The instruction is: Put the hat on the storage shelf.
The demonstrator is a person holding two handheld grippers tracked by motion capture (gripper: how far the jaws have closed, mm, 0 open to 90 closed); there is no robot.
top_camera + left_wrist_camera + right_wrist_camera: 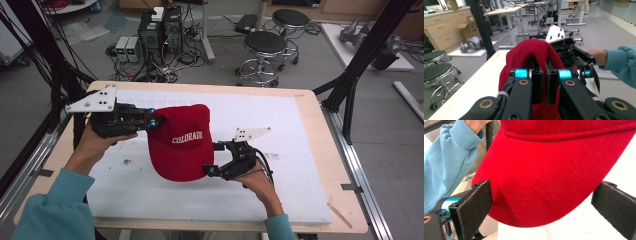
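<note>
Above the white mat (pixel 300 130), the red cap (pixel 181 142) is held off the surface. Left gripper (pixel 151 121) jaws are clamped on its far-left crown fabric; right gripper (pixel 216 159) jaws stand apart, straddling the brim.

Premises: a robotics or electronics lab. Evidence: computer towers (pixel 161 31) with tangled cables (pixel 170 67) on a grey floor, rolling stools (pixel 264 56), black frame struts (pixel 367 47) beside the worktop (pixel 310 150), further height-adjustable desks (pixel 509 13) and wooden cabinets (pixel 442 30) behind
</note>
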